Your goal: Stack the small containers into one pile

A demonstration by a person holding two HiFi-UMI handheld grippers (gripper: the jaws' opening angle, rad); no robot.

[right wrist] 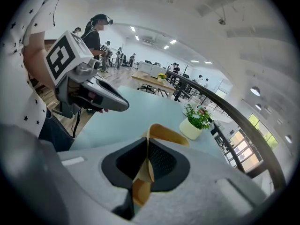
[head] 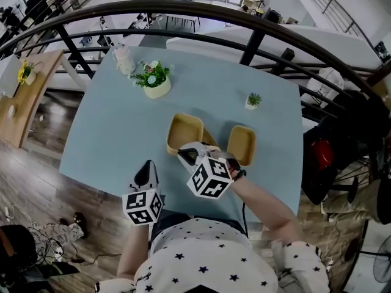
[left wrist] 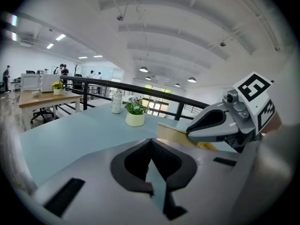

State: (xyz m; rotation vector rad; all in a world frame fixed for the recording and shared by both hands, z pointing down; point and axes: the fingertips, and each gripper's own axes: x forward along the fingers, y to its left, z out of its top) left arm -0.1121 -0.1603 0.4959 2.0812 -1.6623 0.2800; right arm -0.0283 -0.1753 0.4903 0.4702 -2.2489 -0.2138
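- Two tubs sit on the table (head: 104, 133): the left tub (head: 184, 129) and the right tub (head: 242, 144), side by side with a narrow gap between them.
- Both tubs are open side up, and their long axes run near to far.
- The right claw (head: 188, 155) is clamped on the near wall of the left tub. Its own view shows the thin tan wall pinched between the closed jaws.
- Whether the left tub is lifted or resting on the table cannot be told.
- The left claw (head: 146, 174) has its jaws fully together with nothing in them. It hangs left of the tubs at the near table edge, pointing far.
- The key relation is that the right tub lies just right of the right claw's tips, at about the same depth. The left claw is well apart from it.
- Judging by this, the left tub likely needs a short carry to the right. Then it should be lowered, long axes matched, into the right tub.
- The risk is that a tilt from the one-wall pinch catches a rim.
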